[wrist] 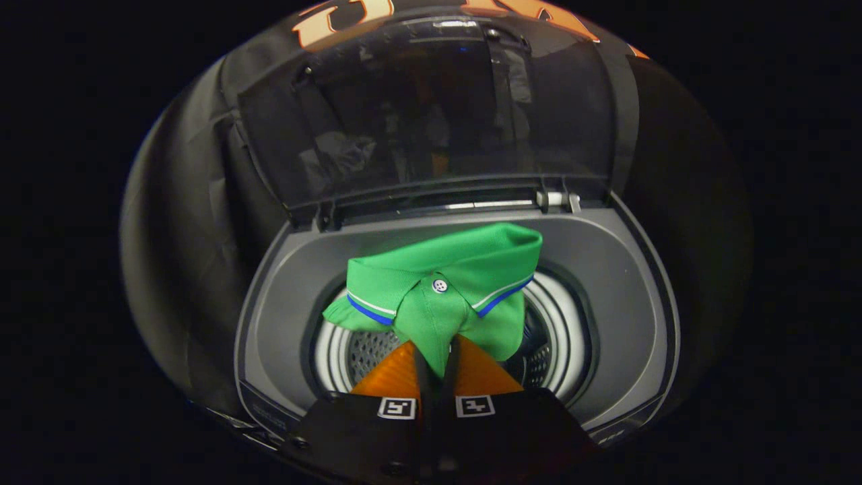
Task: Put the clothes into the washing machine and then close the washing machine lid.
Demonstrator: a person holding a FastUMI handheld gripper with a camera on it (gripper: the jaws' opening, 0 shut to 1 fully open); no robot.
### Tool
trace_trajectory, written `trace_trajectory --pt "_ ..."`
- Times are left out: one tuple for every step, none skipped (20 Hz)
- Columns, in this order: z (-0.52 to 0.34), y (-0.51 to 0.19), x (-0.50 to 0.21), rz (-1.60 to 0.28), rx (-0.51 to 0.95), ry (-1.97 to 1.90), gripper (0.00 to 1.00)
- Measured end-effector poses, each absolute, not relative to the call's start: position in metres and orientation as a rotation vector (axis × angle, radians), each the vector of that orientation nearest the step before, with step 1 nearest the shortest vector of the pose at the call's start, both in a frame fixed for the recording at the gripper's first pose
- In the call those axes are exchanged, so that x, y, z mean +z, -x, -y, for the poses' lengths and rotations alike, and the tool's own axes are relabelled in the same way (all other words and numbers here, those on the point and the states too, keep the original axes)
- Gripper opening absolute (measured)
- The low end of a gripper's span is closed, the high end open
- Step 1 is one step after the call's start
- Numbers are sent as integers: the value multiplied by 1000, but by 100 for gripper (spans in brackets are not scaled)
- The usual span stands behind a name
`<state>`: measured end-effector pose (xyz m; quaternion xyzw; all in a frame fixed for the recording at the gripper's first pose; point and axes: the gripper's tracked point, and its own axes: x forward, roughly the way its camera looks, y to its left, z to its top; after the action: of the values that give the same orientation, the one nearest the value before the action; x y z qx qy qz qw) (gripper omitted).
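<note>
A green polo shirt with a white-and-blue striped collar and a white button hangs above the round drum opening of a grey top-loading washing machine. My gripper is shut on the shirt: both orange fingers pinch a fold of its fabric just below the collar. The shirt's body bunches up ahead of the fingers and covers the middle of the drum. The machine's dark see-through lid stands upright and open at the back.
The drum's perforated metal wall and white inner ring show on both sides of the shirt. The lid's hinge bar runs along the back rim. Black cloth wall surrounds the machine.
</note>
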<state>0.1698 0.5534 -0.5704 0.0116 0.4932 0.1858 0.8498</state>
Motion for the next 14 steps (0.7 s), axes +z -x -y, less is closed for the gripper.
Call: trace_trajectory --pt "-553 -162 -577 -1100 391 -29 8" --pt "-553 -164 -582 -1128 386 -39 8" --pt "-553 -167 -579 -1113 376 -49 8" --pt "-552 -169 -576 -1099 371 -41 8" --pt "-552 -171 -574 -1088 377 -33 8" --pt "-553 -171 -575 -1087 385 -23 8" --pt "-553 -170 -574 -1088 392 -18 8" --pt "-554 -168 -576 -1098 390 -16 11" --pt "-551 -168 -576 -1108 376 -11 19" --pt "-549 -169 -579 -1115 356 0 24" --pt "-551 -170 -577 -1109 359 -1 37" --pt "-548 -172 -576 -1105 356 7 49" --pt "-548 -172 -573 -1100 359 12 62" --pt "-548 -173 -571 -1095 360 13 74"
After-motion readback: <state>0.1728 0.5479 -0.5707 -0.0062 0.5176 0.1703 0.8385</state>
